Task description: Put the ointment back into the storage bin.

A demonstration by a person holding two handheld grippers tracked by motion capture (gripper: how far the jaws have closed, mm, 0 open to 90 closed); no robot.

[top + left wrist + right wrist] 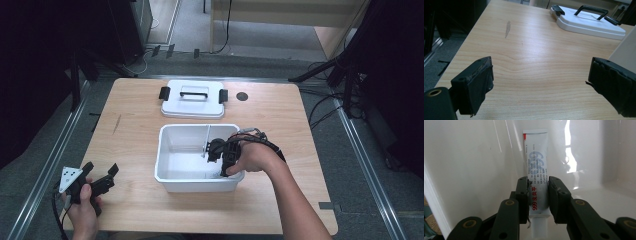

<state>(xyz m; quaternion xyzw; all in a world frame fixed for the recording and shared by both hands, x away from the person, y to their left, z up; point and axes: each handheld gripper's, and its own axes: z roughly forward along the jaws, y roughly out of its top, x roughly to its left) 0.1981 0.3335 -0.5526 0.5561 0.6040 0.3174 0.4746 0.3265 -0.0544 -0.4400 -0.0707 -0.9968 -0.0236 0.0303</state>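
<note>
My right gripper (538,195) is inside the white plastic bin (165,150), shut on a white tube (536,167) with red and blue print, its ribbed cap toward the camera. In the high view the right gripper (214,150) sits over the bin's right half, and the tube (207,137) stands up thin from it. My left gripper (102,176) rests at the table's front left corner with its jaws wide open and nothing between them. In the left gripper view its two black fingers (477,80) frame bare wood.
The bin's white lid (192,99) with a black handle and side clips lies flat behind the bin, also seen as the lid (586,22) at the far right. A dark round mark (242,96) sits right of it. Table edges are close on the left.
</note>
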